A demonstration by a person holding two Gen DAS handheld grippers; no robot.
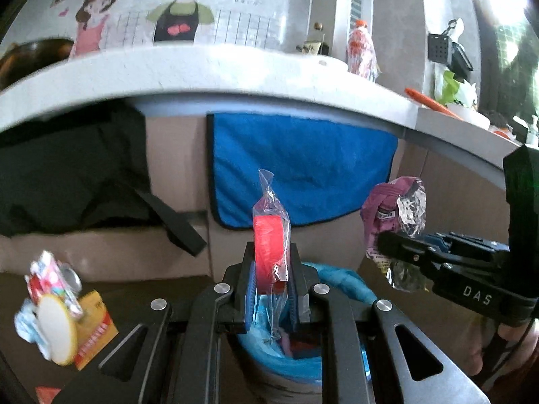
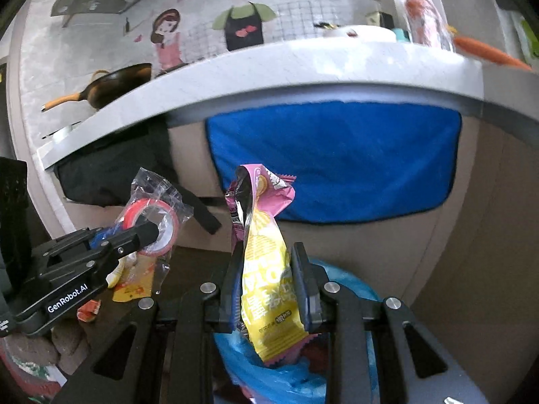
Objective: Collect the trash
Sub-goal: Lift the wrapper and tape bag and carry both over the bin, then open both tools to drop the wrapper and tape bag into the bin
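Litter at far left: I see a small heap on the dark floor, a crushed can (image 1: pixel 69 277), a pale round lid (image 1: pixel 54 328) and a yellow carton (image 1: pixel 96 325). None of it is collected yet.

Left tongs (image 1: pixel 272 281): pressed together on a red tape roll in a clear wrapper (image 1: pixel 271 252). The roll stands on edge between the pads, and the wrapper's loose tail rises above it.

Bin below: a bin with a blue liner (image 1: pixel 347 281) sits directly under and just beyond both pairs of tongs. I can make out some rubbish already inside.

Right tongs (image 2: pixel 266 286): pinching a pink and yellow snack wrapper (image 2: pixel 266 269) across its middle. The torn top flops over above and the crimped lower end hangs towards the liner.

Backdrop: a blue towel (image 1: pixel 303 175) hangs on the cabinet front under the grey surface (image 1: pixel 235 70); it takes no part in the task.

Step in hand, my judgement: carrying both items to the bin for release.

How I would do it well: centre each pair of tongs over the bin mouth before letting go, and keep them apart so the items do not tangle. I would bring the light snack wrapper low, since it may drift or catch on the liner's rim. The tape roll's loose film may cling to a pad, so I would spread the tongs fully.
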